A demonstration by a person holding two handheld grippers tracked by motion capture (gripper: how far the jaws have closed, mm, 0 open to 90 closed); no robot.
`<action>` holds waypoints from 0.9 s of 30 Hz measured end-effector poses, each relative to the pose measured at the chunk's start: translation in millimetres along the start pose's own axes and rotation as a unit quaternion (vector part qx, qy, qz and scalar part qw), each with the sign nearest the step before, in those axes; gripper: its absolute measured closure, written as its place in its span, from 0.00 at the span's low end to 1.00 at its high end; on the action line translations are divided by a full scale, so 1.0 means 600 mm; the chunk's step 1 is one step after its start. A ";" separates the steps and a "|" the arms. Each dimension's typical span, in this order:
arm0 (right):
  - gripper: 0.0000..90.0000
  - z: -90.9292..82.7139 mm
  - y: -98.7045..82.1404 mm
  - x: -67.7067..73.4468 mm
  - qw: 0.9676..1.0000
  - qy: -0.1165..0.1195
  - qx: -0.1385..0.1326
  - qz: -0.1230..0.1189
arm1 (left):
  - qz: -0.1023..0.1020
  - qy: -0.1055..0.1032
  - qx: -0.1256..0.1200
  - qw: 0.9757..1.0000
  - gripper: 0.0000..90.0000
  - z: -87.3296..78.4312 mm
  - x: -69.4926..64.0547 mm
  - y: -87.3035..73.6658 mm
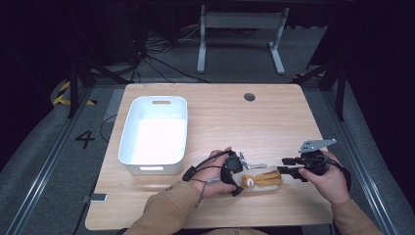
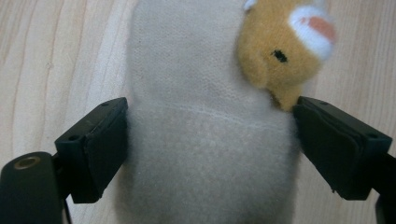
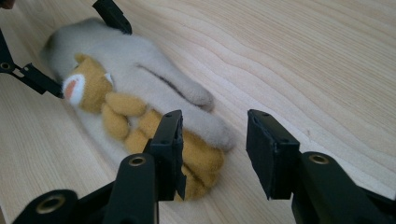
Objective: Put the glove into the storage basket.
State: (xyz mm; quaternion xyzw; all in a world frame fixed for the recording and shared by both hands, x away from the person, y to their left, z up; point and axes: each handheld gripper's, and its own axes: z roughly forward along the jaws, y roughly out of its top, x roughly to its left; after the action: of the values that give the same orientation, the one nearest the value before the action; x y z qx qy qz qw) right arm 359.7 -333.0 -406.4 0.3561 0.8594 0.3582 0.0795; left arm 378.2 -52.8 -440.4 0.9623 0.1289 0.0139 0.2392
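Note:
A beige fleece glove with a tan plush animal on it lies flat on the wooden table, near the front edge. My left gripper straddles the glove's wide cuff end. In the left gripper view its jaws stand wide at either side of the glove, which looks unsqueezed, and the plush head is just above the right pad. My right gripper is at the other end. Its open jaws flank the glove's tip and the plush legs.
A white plastic bin stands at the table's left, beyond my left hand. A round cable hole sits near the far edge. A small silver object lies off the front left corner. A desk frame stands on the floor behind.

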 end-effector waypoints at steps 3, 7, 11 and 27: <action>0.63 0.000 0.000 0.001 1.000 0.000 -0.001 -0.001 | 0.005 0.005 0.003 1.000 0.13 0.004 0.000 0.002; 0.62 0.001 0.000 0.001 1.000 0.000 -0.001 -0.001 | 0.009 0.012 0.011 1.000 0.12 0.008 -0.002 0.003; 0.62 0.003 0.000 0.002 1.000 0.001 0.000 -0.002 | 0.010 0.016 0.013 1.000 0.12 0.013 -0.001 0.003; 0.61 0.004 -0.001 0.001 1.000 0.003 -0.002 0.000 | 0.001 0.016 0.014 1.000 0.52 0.003 0.004 0.003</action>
State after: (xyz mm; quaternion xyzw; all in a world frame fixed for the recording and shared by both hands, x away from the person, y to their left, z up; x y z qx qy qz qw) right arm 360.2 -331.5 -408.7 0.3548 0.8591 0.3607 0.0771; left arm 381.0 -54.3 -441.2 0.9652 0.1321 0.0276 0.2241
